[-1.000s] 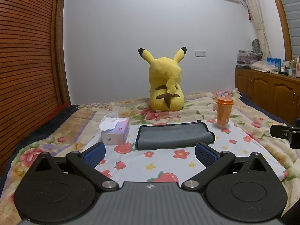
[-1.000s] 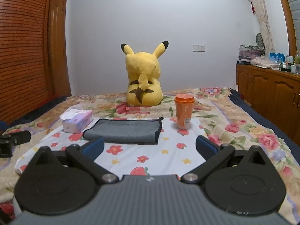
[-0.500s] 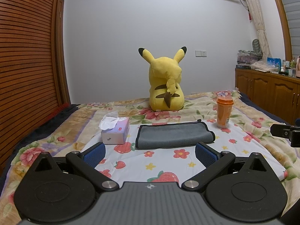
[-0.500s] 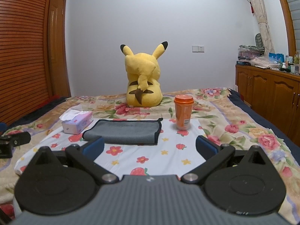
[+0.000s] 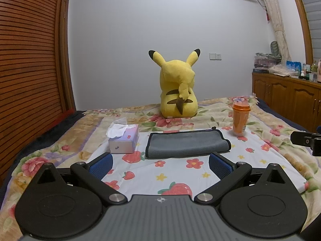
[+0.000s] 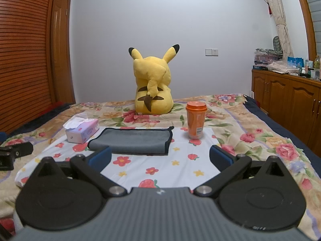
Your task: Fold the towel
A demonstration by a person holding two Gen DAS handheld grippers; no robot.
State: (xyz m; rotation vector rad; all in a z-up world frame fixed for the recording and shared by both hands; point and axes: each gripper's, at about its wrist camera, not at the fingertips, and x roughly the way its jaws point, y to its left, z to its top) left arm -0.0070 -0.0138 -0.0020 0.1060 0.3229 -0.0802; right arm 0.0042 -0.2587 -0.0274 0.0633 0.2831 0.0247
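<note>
Nothing on the bed has shifted over the last second; both views have only drifted a hair. Left gripper (image 5: 159,165) and right gripper (image 6: 160,158) hover low over the near edge of the bed, each with its blue ribbed pads spread wide and nothing between them. Just beyond lies the grey towel (image 5: 187,144), already doubled into a flat rectangle with dark piping, on the white strawberry-print sheet (image 5: 180,172) at mid-bed. It looks soft, light and limp, so pinching the two near corners should lift it cleanly; a mid-edge grip would probably let it sag. A cardboard tissue box (image 5: 124,141) sits beside its left end, a smooth orange cup (image 5: 240,119) off its right far corner, and a plush Pikachu (image 5: 177,92) behind.
</note>
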